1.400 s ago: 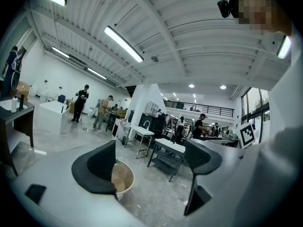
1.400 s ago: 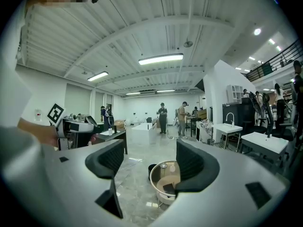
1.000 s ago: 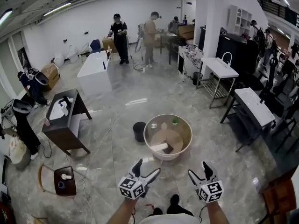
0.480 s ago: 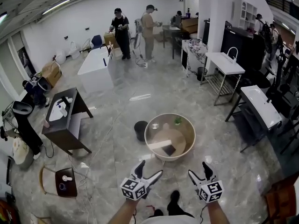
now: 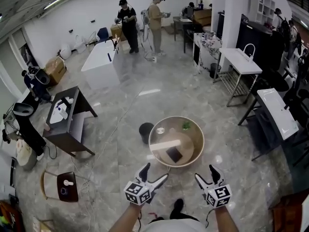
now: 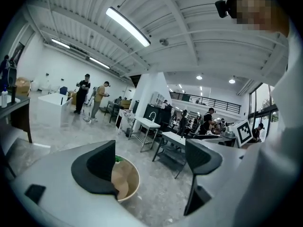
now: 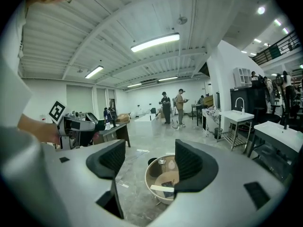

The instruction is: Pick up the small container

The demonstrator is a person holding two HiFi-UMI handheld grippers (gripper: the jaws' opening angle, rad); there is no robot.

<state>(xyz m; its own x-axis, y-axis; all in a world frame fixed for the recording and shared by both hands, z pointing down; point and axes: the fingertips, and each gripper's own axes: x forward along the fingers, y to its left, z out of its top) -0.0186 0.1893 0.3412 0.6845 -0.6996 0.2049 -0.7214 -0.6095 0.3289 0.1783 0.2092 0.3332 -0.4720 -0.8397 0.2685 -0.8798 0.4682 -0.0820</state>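
— Marble floor [image 5: 120, 105] everywhere, people [image 5: 126, 19] busy by the far wall. Where's the small container [image 5: 160, 130]?
— Probably that little one at the far left inside the round tub [image 5: 203, 141]. Both the left gripper [image 5: 156, 171] and the right gripper [image 5: 205, 172] hang spread wide, holding nothing, well short of it.
— So, only the approach?
— Yes. Next comes a forward reach over the near rim, past the white bar [image 5: 164, 144]; a black bin [image 5: 145, 132] stands just beside.
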